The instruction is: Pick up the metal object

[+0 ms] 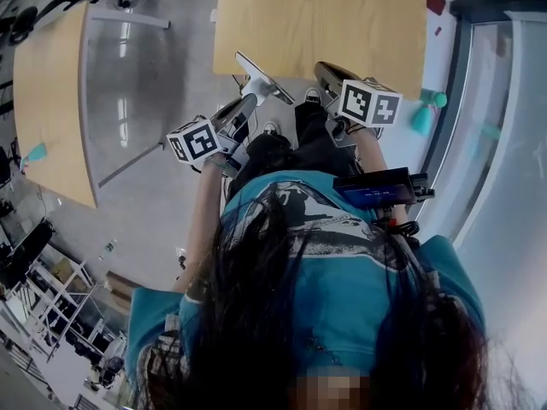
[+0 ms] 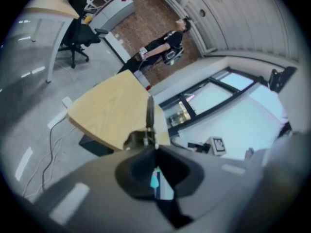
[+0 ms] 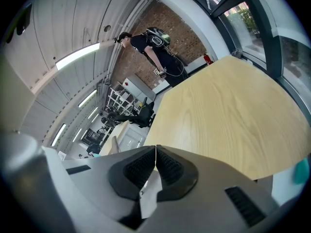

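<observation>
Metal object [image 1: 260, 79], thin and edge-on, sitting pinched in left gripper [image 2: 154, 147] jaws, centre frame, hovering at wooden table [image 1: 342, 15] edge. Right gripper [image 3: 155, 153] jaws pressing together, empty. Likely best now: squeezing firmly, lifting slowly, no twisting.

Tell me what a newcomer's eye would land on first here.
First, the thin metal object standing edge-on out of the shut left claw, held in front of the wooden table. Next, the right claw, closed on nothing and aimed along that table. Beyond it, a person in black stands by the brick wall.
</observation>
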`<control>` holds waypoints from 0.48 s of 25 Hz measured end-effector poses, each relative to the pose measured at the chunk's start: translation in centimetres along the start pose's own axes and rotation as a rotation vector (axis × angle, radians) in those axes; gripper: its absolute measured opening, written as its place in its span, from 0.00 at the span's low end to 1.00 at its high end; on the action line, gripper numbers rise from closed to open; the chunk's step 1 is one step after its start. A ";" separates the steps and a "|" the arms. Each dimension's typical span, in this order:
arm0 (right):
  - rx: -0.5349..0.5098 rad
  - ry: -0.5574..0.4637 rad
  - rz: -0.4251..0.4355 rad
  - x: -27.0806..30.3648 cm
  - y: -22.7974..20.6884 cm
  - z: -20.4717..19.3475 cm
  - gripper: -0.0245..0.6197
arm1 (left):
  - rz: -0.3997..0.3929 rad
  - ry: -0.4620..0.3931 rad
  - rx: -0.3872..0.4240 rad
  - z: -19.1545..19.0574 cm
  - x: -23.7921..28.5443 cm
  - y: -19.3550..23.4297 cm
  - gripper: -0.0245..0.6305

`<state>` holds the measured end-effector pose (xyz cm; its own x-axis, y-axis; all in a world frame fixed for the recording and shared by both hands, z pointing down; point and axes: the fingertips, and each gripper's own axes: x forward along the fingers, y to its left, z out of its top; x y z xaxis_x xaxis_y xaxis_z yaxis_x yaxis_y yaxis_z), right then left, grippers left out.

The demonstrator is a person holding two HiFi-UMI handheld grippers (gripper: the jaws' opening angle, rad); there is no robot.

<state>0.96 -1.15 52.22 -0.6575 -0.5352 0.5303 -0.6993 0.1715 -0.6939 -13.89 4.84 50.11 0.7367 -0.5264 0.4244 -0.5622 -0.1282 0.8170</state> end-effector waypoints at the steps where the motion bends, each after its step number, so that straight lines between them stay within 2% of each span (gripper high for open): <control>1: -0.006 -0.008 -0.005 0.2 1.1 -0.4 0.06 | -0.003 0.001 0.011 -0.1 -1.3 0.2 0.05; 6: -0.039 -0.062 -0.043 0.8 7.3 -2.5 0.06 | -0.048 0.019 0.037 0.5 -7.2 1.4 0.05; 10: -0.041 -0.085 -0.062 1.0 8.2 -4.4 0.06 | -0.059 0.043 0.064 0.2 -7.4 2.8 0.05; 12: -0.037 -0.101 -0.076 0.8 7.3 -3.8 0.06 | -0.067 0.062 0.081 1.0 -5.8 2.6 0.05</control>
<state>-5.75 2.82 49.50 -0.5721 -0.6283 0.5272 -0.7570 0.1571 -0.6342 -19.95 6.73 49.41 0.7942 -0.4617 0.3950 -0.5374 -0.2302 0.8113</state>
